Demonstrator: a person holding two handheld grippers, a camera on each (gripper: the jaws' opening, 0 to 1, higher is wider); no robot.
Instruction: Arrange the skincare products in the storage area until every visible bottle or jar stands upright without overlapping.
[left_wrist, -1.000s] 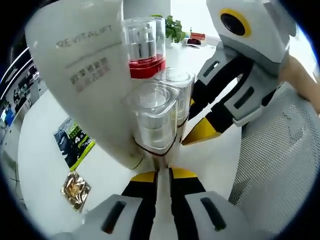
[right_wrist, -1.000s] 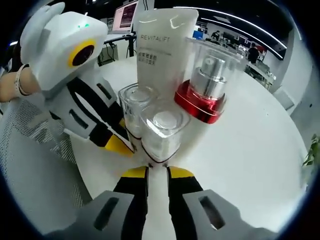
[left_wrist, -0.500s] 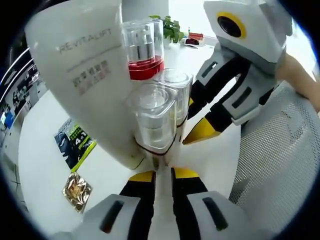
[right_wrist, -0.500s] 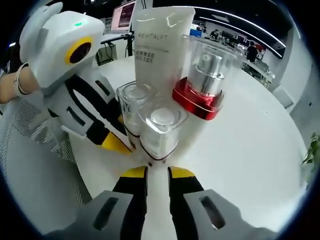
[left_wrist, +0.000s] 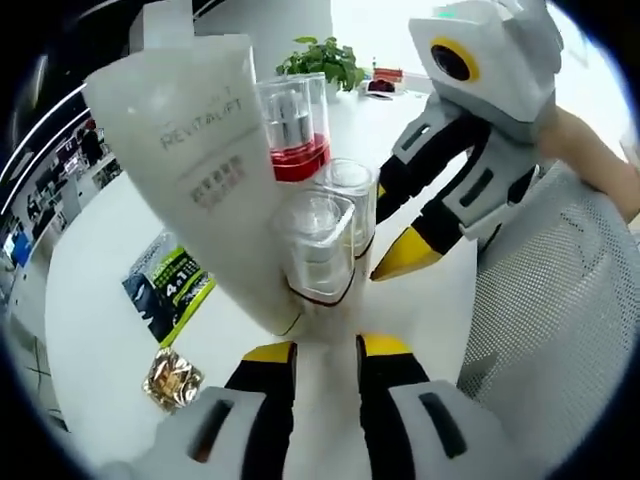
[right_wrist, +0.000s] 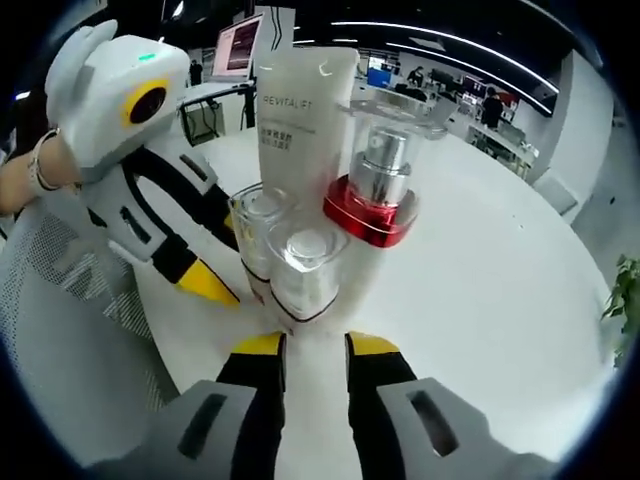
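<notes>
Bench (left_wrist: 90, 300) is white and round, with the four skincare items clustered upright near its edge. Largest is the white tube (left_wrist: 205, 170) marked REVITALIFT, standing on its cap end; the view has pulled back from it compared with a second ago, and the left gripper (left_wrist: 312, 350) now shows its jaws spread with a clear gap, where before they sat nearly together under the cluster. Same for the right gripper (right_wrist: 315, 345): jaws apart, empty, drawn a little away from the items. I read that as both sides letting go and retreating, so the group is probably placed and close to the final state. Next down in size, the pump bottle (right_wrist: 375, 195) with red base and clear cover stands upright just beside the tube. Then two clear square-capped bottles (left_wrist: 318, 240) stand touching each other in front of it; nothing visibly leans or lies on anything else. A grey mesh surface (left_wrist: 560, 330) sits beside the bench edge. Loose clutter away from the cluster: a green and black leaflet (left_wrist: 170, 290) and a gold foil sachet (left_wrist: 172, 375), both flat on the bench. No trays or bins in view, so nothing to report as contents.
</notes>
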